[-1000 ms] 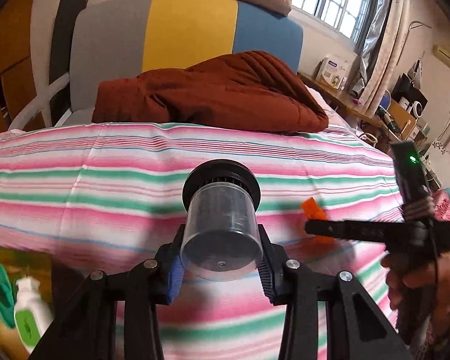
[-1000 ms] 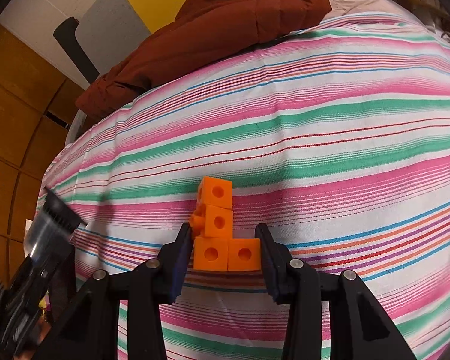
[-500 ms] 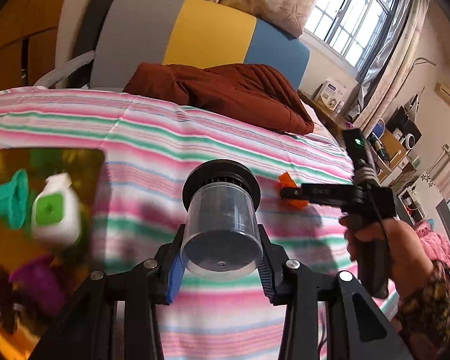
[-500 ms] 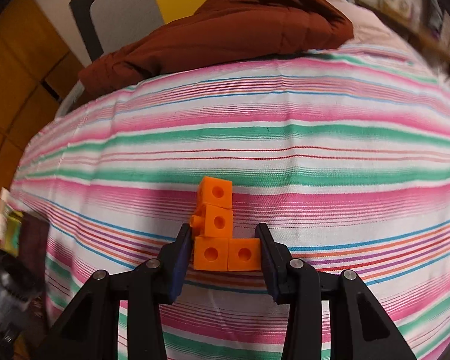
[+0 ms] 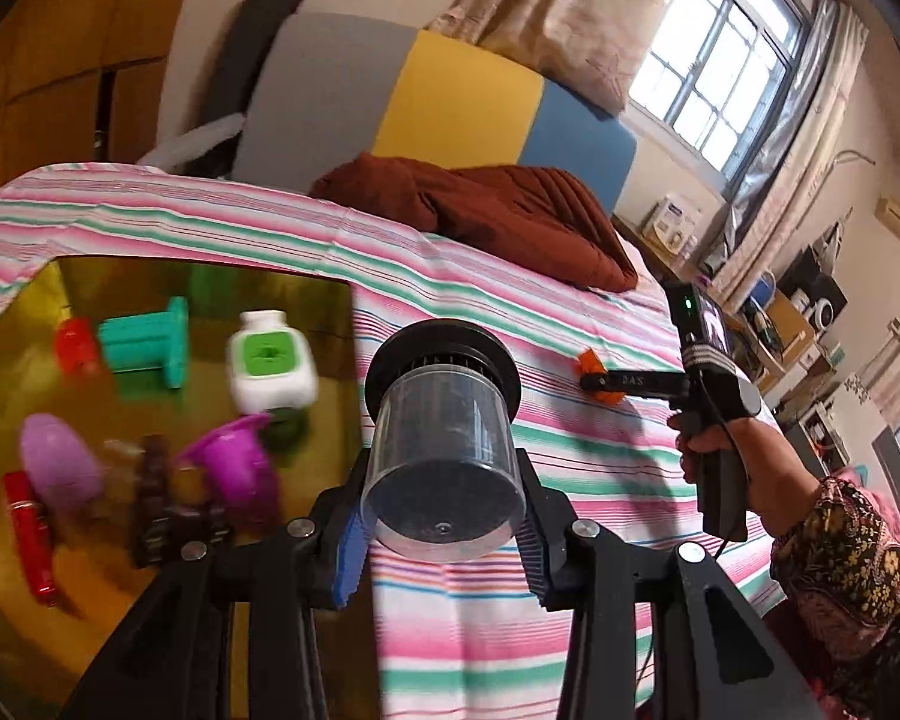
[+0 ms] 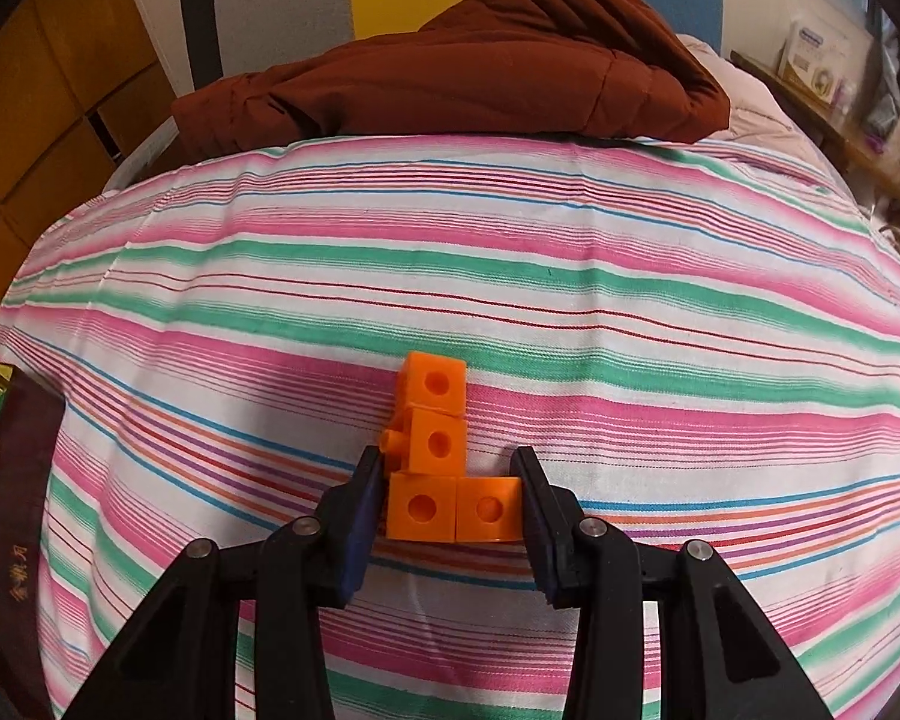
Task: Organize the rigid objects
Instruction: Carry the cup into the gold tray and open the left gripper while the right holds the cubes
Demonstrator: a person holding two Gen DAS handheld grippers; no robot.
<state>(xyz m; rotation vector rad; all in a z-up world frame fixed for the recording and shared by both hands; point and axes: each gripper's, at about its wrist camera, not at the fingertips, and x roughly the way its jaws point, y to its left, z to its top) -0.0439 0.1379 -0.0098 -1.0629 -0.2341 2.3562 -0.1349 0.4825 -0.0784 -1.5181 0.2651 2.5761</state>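
While left gripper (image 5: pixel 441 531) clamps jar (image 5: pixel 444 456), gold box (image 5: pixel 330 324) edge flanks it.

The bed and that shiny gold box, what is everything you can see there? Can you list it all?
Clear jar: one, black lid, held in the left tongs.
Orange cube piece: one, four joined cubes, held in the right tongs above the bedspread.
Gold box: one, shiny, on the bed's left side.
White bottle: one, green label, in the box.
Teal spool: one, in the box.
Purple cup: one, in the box.
Red things: two, in the box.
Brown jacket: one, far end of bed.
Striped bedspread: one, pink, green, white.
Left tongs: black, shut on jar.
Right tongs: black, shut on cubes.
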